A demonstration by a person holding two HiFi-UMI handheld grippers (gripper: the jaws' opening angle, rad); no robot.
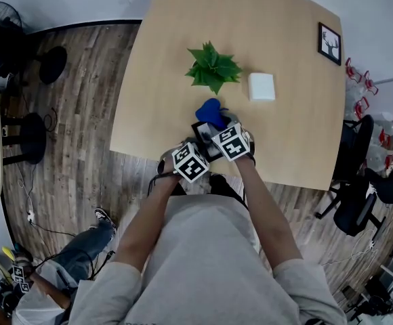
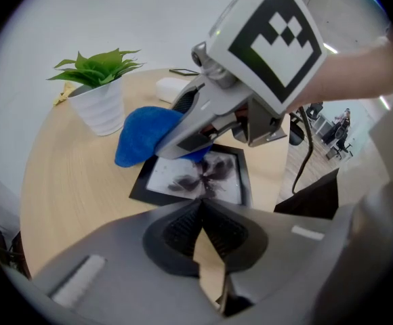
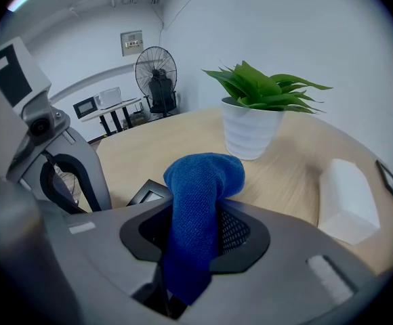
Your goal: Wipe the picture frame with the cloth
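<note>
A black picture frame [image 2: 195, 176] lies flat on the wooden table [image 1: 162, 59] near its front edge; one corner of it [image 3: 148, 193] shows in the right gripper view. My right gripper [image 3: 198, 217] is shut on a blue cloth [image 3: 202, 188], and the bunched cloth [image 2: 144, 134] rests over the frame's far left corner. My left gripper [image 2: 202, 205] is shut, its tips meeting at the frame's near edge with nothing visible between them. In the head view both grippers sit side by side over the frame [image 1: 202, 134], with the cloth [image 1: 211, 111] just beyond them.
A green plant in a white pot [image 1: 213, 66] stands just behind the cloth. A white box [image 1: 261, 87] lies to its right. A second small framed picture [image 1: 329, 43] stands at the table's far right edge. Office chairs [image 1: 356, 181] are beside the table.
</note>
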